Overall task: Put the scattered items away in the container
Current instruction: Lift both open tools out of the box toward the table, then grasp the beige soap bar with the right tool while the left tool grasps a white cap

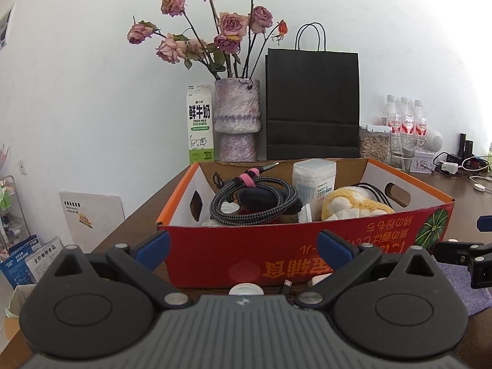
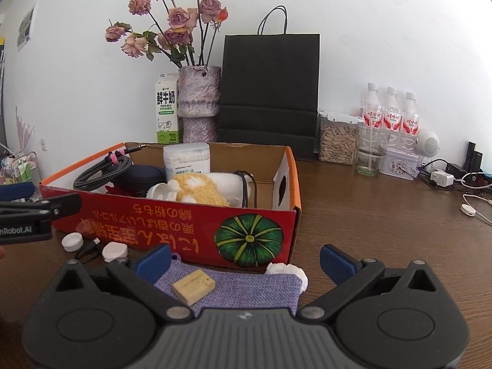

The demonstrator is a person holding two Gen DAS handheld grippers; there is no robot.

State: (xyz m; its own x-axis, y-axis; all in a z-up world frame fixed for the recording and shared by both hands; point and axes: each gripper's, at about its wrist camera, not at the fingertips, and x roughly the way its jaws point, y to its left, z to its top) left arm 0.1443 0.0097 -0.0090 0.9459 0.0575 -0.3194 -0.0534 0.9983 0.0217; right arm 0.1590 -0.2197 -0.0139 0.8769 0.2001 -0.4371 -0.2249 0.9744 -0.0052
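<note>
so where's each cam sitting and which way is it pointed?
Left wrist: on the left gripper, low at the red box front wall, facing the wall behind; own open fingers show, right gripper at the right edge.
Right wrist: on the right gripper, above the purple cloth, same heading; open fingers show.
Shared: box, vase, black bag.

Bright, even daylight across both views, soft and flat on the white wall. Shadows are faint: a pale one trails left of the black paper bag, a thin dark one sits under the red box. The wood tabletop carries a dull sheen toward its right edge. Heavy fisheye bending at the edges, with dark vignetted corners. The near gripper bodies look slightly soft; the mid-distance stays sharp. No motion blur.
</note>
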